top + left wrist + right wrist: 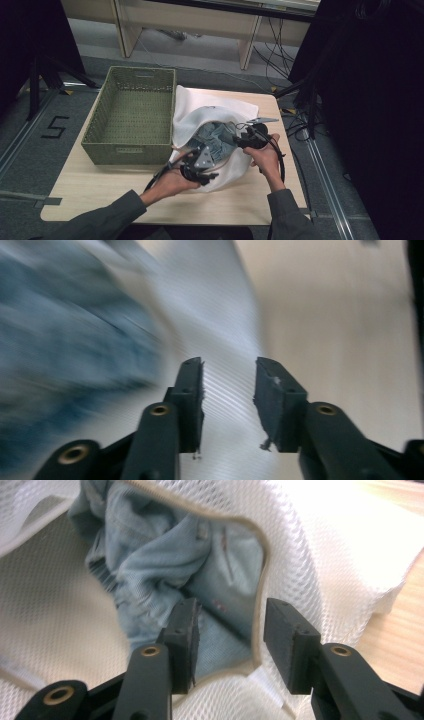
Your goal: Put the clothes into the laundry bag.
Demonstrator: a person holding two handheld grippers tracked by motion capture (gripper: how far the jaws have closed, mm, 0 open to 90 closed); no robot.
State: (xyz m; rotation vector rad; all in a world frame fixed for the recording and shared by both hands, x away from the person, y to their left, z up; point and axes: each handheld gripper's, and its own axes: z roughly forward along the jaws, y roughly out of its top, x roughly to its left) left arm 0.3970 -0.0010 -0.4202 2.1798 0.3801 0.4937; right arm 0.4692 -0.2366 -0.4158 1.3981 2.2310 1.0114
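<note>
A white mesh laundry bag lies on the wooden table with a crumpled light-blue denim garment showing in its mouth. My right gripper is at the mouth's right side. In the right gripper view the right gripper is open, and the bag's beige-trimmed rim runs between its jaws over the denim. My left gripper is at the bag's near edge. In the blurred left gripper view the left gripper stands open over white mesh, with the denim to its left.
An empty green woven basket stands on the table just left of the bag and touches it. Bare wood runs along the near edge and the right side. Beyond the table are floor, cables and dark stands.
</note>
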